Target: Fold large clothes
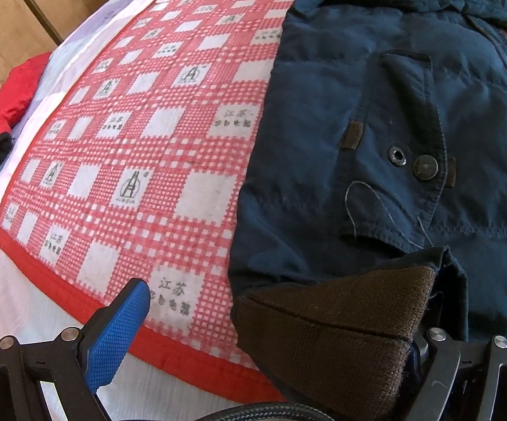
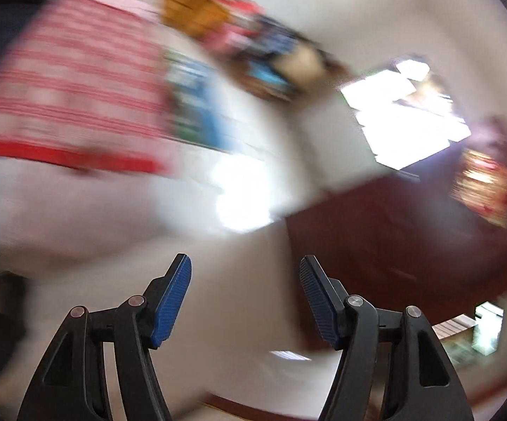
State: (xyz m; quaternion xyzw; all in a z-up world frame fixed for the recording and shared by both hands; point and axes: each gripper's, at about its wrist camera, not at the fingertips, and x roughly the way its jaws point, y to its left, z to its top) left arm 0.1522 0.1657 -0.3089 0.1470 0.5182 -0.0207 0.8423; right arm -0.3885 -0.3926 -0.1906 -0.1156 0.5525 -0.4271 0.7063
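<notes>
A large navy jacket lies spread over the right half of a red-and-white checked mat; its pocket flap and metal snaps face up. The jacket's brown knit cuff rests on the hem, right in front of my left gripper. That gripper's jaws stand wide apart. The left blue pad is bare over the mat, and the cuff covers the right finger. In the heavily blurred right wrist view, my right gripper is open with nothing between its pads, away from the jacket.
The mat lies on a pale bedsheet. A red garment sits at the bed's left edge, beside wooden panelling. The right wrist view blurs the checked mat, a dark red piece of furniture and a bright window.
</notes>
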